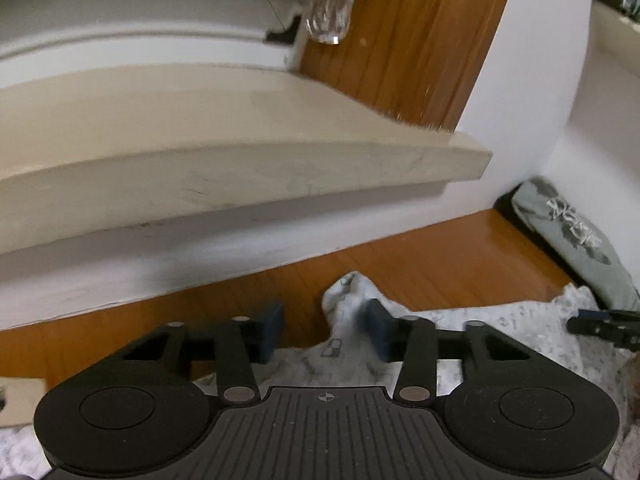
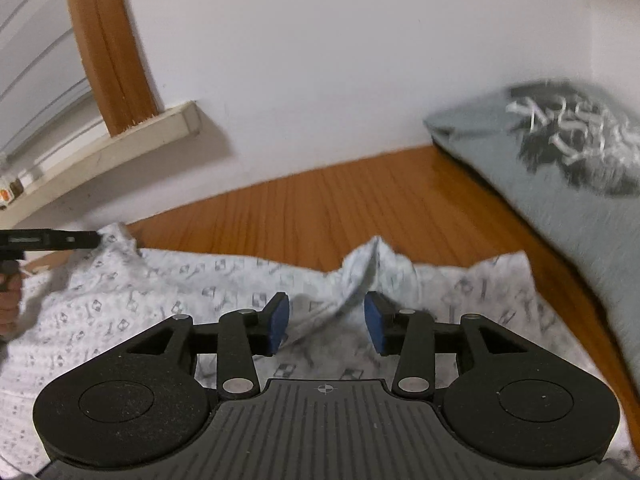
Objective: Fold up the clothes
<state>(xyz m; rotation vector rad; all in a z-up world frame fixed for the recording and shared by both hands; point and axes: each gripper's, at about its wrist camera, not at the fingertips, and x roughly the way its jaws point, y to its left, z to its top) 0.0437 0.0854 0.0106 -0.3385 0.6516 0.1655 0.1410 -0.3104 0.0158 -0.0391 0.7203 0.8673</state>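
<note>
A white garment (image 2: 160,292) with a small grey print lies spread on the wooden surface (image 2: 360,208). My right gripper (image 2: 326,324) is open low over it, and a raised fold (image 2: 372,256) of the cloth stands just ahead between the blue pads (image 2: 280,320). My left gripper (image 1: 325,332) is open too, at the garment's far edge, where a peak of white garment (image 1: 348,296) rises next to its right pad. Each view catches the other tool: the left gripper (image 2: 52,239) at the cloth's left corner, the right gripper (image 1: 600,322) at the right edge.
A grey fabric item (image 2: 560,168) with a dark print lies at the right, close to the garment's corner. A white wall (image 2: 340,60) runs behind. A cream windowsill (image 1: 240,152) juts out above the left side, with a wooden frame (image 1: 420,40). A hand (image 2: 8,304) shows at the left.
</note>
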